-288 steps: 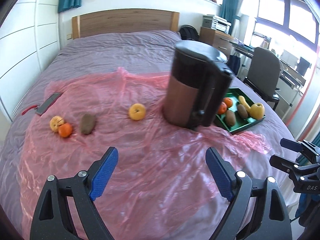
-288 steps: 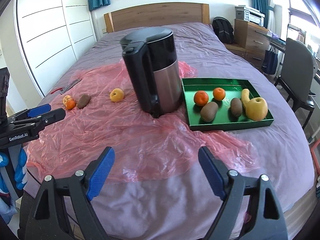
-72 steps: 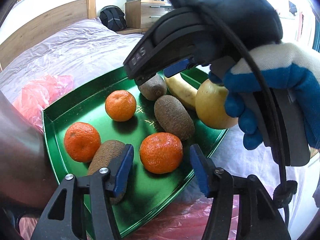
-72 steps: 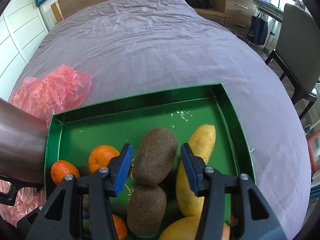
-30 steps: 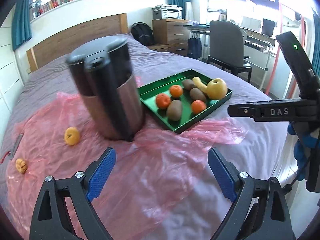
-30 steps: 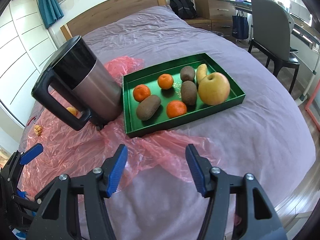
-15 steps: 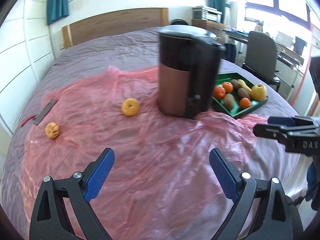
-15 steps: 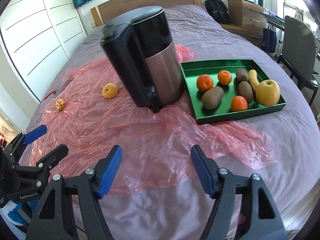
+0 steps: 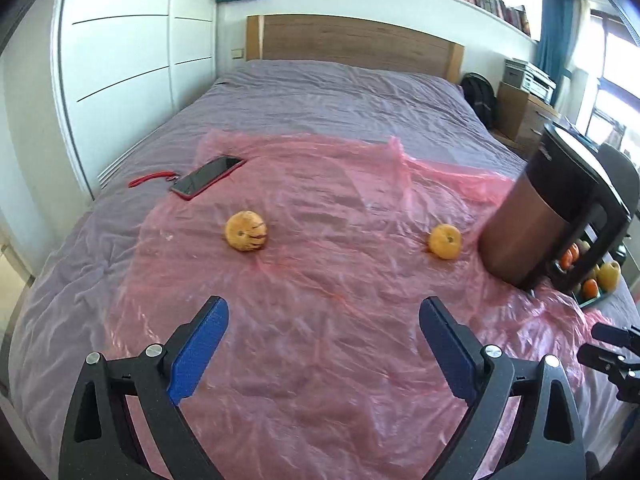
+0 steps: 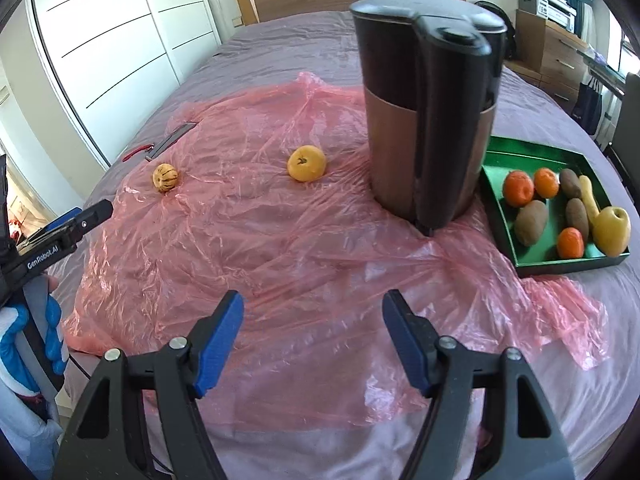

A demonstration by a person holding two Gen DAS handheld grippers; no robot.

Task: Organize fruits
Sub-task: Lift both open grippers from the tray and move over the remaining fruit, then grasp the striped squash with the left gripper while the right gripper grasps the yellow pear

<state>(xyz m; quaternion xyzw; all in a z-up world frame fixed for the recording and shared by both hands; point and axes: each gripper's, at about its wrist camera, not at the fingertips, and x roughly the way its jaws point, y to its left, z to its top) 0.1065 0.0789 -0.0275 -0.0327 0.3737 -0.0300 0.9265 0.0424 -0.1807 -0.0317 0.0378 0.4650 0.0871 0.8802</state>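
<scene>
Two yellow fruits lie on the pink plastic sheet: a scarred one [image 9: 245,236] [image 10: 165,177] at the left and a smoother one [image 9: 445,241] [image 10: 306,163] beside the kettle. A green tray [image 10: 532,154] at the right holds several oranges, kiwis, a banana and a pear [image 10: 611,229]. My left gripper [image 9: 323,344] is open and empty, hovering over the sheet, short of both loose fruits. My right gripper [image 10: 314,338] is open and empty near the bed's front edge.
A tall black and steel kettle [image 10: 430,112] [image 9: 556,208] stands between the loose fruits and the tray. A phone with a red strap [image 9: 206,177] lies at the sheet's far left. Wardrobe doors at left, desk and chair at right.
My left gripper has swung left, away from the tray, and now faces the two loose fruits. My right gripper has pulled back and turned left too. Both stay open.
</scene>
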